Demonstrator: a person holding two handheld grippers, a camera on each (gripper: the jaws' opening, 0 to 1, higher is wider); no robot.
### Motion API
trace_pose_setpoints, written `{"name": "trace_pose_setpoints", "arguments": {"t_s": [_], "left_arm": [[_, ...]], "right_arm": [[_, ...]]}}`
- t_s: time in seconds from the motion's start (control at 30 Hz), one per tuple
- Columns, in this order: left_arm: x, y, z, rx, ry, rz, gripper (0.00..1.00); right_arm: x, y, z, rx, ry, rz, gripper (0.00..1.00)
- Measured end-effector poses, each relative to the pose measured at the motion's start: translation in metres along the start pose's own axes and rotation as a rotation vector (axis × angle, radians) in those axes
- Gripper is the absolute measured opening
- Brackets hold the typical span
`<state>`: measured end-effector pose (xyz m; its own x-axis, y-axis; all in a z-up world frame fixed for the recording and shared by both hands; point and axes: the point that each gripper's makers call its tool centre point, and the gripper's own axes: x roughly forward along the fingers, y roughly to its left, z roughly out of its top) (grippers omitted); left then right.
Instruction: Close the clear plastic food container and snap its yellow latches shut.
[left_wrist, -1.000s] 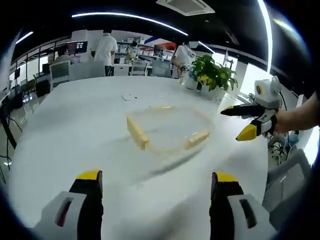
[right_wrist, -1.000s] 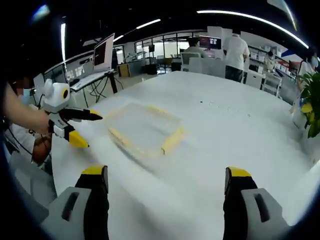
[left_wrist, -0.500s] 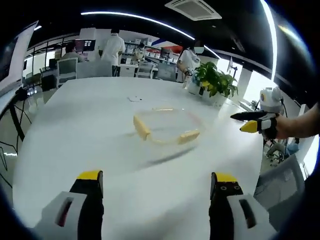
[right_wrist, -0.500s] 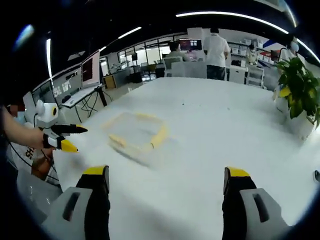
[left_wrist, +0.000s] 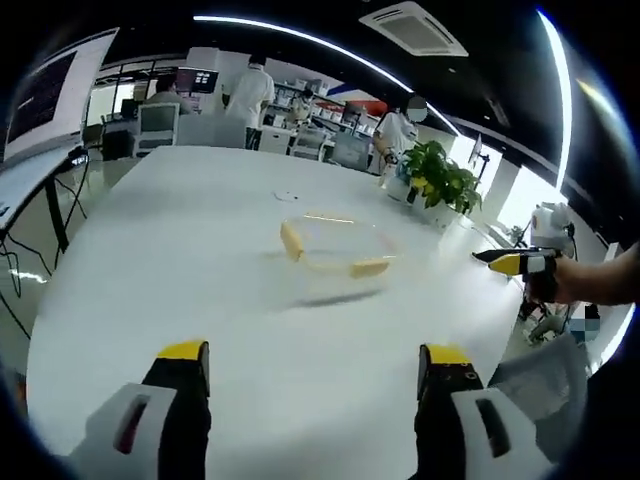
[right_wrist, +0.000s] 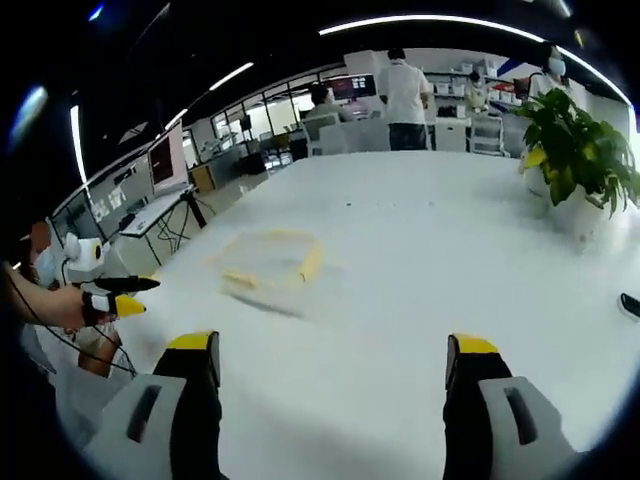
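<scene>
The container (left_wrist: 335, 245) looks like clear, glossy plastic, its latches (left_wrist: 291, 240) an opaque matt yellow plastic. The tabletop (left_wrist: 180, 260) is white, smooth and faintly shiny. The left gripper (left_wrist: 310, 385) has fingers (left_wrist: 182, 370) of matt black with yellow plastic tips.

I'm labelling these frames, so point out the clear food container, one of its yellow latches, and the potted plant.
clear food container (left_wrist: 335, 243), left gripper view, on its clear lid.
yellow latch (left_wrist: 291, 240), left gripper view, on the middle of the latch.
potted plant (right_wrist: 570, 150), right gripper view, on its green leaves.
</scene>
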<state>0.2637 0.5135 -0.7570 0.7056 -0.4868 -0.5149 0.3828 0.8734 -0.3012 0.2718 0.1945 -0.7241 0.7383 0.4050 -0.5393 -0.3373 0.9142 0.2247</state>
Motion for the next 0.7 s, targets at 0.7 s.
{"name": "trace_pose_setpoints", "arguments": {"t_s": [0.7], "left_arm": [[-0.060,-0.037,-0.030,-0.110,-0.071,0.110,0.79]], "right_arm": [[-0.047,0.008,-0.004,0.167,-0.101,0.131,0.89]]}}
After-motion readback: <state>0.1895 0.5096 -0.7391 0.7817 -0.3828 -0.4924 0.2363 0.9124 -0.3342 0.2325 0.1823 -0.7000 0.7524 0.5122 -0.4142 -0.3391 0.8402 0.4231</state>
